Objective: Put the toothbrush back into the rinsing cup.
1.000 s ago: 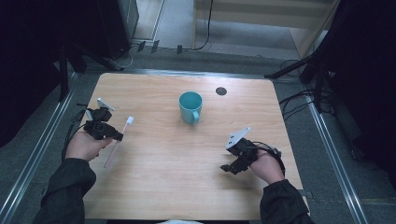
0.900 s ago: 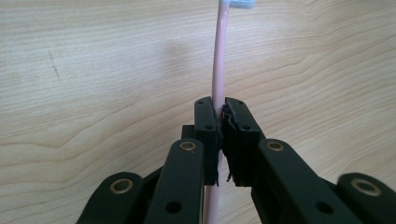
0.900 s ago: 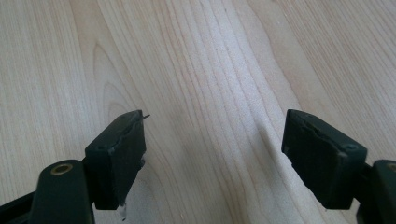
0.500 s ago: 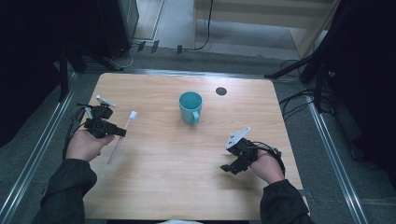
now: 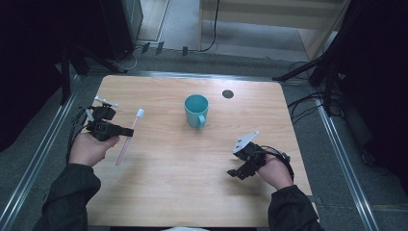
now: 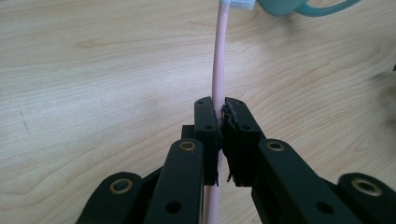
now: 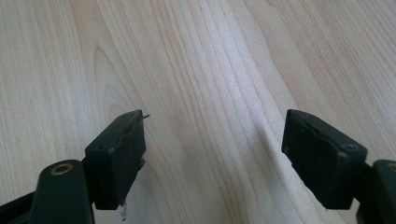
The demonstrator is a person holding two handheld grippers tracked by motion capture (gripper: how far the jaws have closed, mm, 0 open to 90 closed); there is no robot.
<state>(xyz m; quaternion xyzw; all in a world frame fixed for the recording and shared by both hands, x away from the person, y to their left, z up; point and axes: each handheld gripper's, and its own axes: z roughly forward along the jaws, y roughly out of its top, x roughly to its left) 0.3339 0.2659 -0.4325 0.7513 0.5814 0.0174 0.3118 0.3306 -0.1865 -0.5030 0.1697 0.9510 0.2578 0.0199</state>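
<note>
Two claws are mine here: my left claw point(image 6: 219, 122) is clamped on the pink toothbrush point(image 5: 127, 137) at mid-handle, bristle end pointing toward the teal mug point(image 5: 196, 110) at mid-bench point(image 5: 163, 192); my right claw point(image 7: 212, 154) idles with jaws wide over bare wood. I'd guess the brush goes in the mug, so I should keep the grip firm, lift it clear and tip it upright above the rim.

A mug point(image 5: 196, 110) is set on the table point(image 5: 192, 192), behind centre. A toothbrush point(image 5: 128, 137) is held off to its left in the left gripper point(image 5: 126, 132). The right gripper point(image 5: 236, 172) is placed front right, well apart from both.
</note>
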